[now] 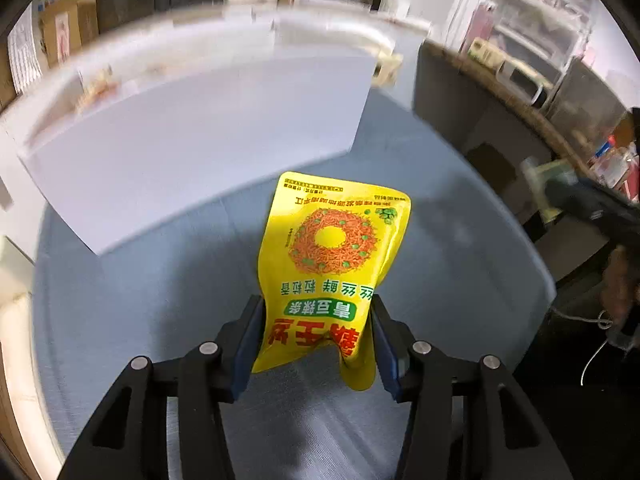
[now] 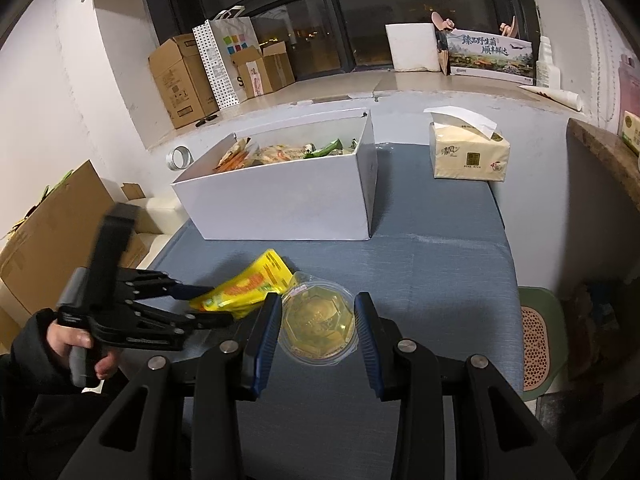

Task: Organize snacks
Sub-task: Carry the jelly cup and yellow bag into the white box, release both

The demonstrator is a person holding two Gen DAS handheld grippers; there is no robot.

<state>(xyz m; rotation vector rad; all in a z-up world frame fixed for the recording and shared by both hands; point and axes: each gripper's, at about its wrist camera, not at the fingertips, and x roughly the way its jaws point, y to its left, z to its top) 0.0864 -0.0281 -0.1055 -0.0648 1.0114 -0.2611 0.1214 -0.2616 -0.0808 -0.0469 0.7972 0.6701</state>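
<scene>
Pinching the crumpled yellow plastic snack pouch (image 1: pixel 332 264), the left gripper (image 1: pixel 316 336) holds it near the white cardboard box (image 1: pixel 192 152); the right gripper (image 2: pixel 316 320) clamps 1 clear round plastic cup (image 2: pixel 318 326).

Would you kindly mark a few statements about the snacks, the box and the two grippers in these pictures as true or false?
1. The left gripper is shut on the yellow snack packet. True.
2. The right gripper holds a green packet. False: it holds a clear round jelly cup.
3. The white box is empty. False: it already holds several snacks.
4. A tissue pack stands to the right of the white box. True.
</scene>
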